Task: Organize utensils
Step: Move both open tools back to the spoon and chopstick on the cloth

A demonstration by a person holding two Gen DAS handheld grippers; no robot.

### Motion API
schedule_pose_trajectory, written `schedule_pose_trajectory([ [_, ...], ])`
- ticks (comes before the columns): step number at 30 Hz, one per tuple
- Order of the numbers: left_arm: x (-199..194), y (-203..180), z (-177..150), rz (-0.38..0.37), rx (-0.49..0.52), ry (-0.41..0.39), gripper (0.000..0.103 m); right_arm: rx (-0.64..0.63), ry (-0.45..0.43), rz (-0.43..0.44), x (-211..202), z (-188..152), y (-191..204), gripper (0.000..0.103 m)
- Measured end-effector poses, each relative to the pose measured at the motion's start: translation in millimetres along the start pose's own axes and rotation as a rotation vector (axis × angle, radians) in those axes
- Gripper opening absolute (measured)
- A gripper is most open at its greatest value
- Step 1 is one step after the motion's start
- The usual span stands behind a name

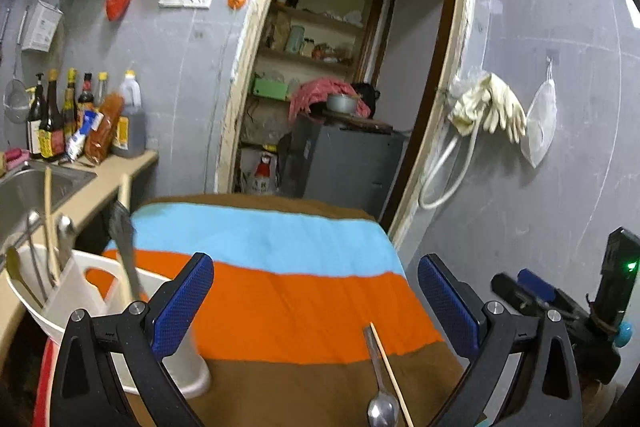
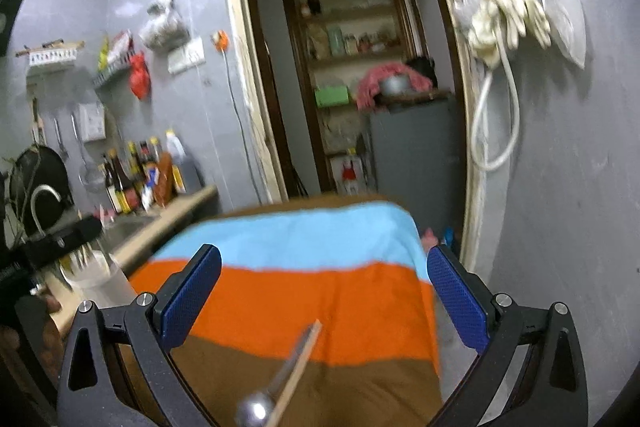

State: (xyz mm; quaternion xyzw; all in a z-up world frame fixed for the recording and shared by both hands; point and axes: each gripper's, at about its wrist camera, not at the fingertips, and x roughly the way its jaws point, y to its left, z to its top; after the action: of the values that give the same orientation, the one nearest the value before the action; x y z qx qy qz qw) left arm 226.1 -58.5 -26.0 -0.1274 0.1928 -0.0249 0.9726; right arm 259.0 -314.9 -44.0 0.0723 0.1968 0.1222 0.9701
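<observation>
Hand-held grippers (image 1: 316, 303) (image 2: 324, 295) level, apparently agape, above cloth (image 1: 280, 291).

A table under a striped cloth (image 1: 280, 291) carries a white utensil holder (image 1: 80, 291) near left, a spoon (image 1: 380, 387) and chopstick (image 1: 390, 371) near right.

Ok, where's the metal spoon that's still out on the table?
In the left wrist view the metal spoon lies low centre-right on the striped cloth, beside a wooden chopstick, right of the white utensil holder.
</observation>
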Motion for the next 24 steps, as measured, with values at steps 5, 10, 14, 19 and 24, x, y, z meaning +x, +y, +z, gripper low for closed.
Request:
schedule_pose_trajectory([
  [5,24,-9,-17,-0.007,-0.002,0.071,0.102,0.014,0.119,0.016,19,-29,-26,0.101],
  [10,49,-11,-35,0.01,-0.013,0.151,0.102,0.033,0.198,0.036,36,-54,-39,0.099],
  [14,67,-8,-47,0.062,-0.014,0.211,0.102,0.045,0.269,0.057,54,-74,-42,0.082],
  [19,84,6,-57,0.093,-0.07,0.273,0.102,0.023,0.352,0.097,76,-91,-29,0.062],
  [24,95,14,-59,0.118,-0.1,0.305,0.102,-0.013,0.41,0.122,91,-100,-11,0.051],
])
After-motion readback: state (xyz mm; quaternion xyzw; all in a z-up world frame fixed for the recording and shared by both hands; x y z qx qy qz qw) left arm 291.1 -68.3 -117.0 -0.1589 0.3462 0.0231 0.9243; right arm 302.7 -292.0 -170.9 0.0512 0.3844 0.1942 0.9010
